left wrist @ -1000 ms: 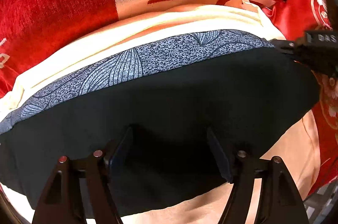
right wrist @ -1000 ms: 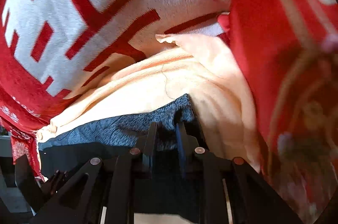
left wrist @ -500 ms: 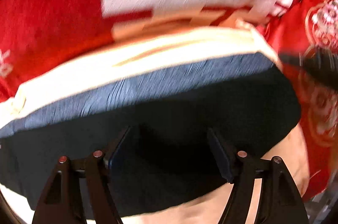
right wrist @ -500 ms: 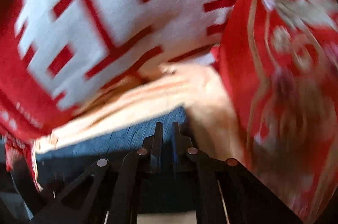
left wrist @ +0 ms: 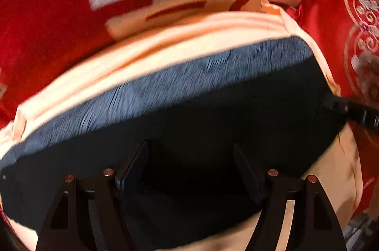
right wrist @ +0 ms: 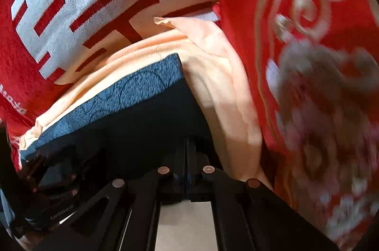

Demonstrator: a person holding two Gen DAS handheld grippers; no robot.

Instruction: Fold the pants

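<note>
With its jaws spread apart, the left gripper [left wrist: 191, 165] is held over the black pants [left wrist: 213, 123] lying on peach cloth [left wrist: 165, 47], whose soft, limp right edge is pinched by the clenched right gripper [right wrist: 187, 151].

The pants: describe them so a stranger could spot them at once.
Start at the red blanket with big white characters. A peach cloth lies on it, and the pants lie on that. They are the only black thing, edged by a blue-grey patterned band.
</note>
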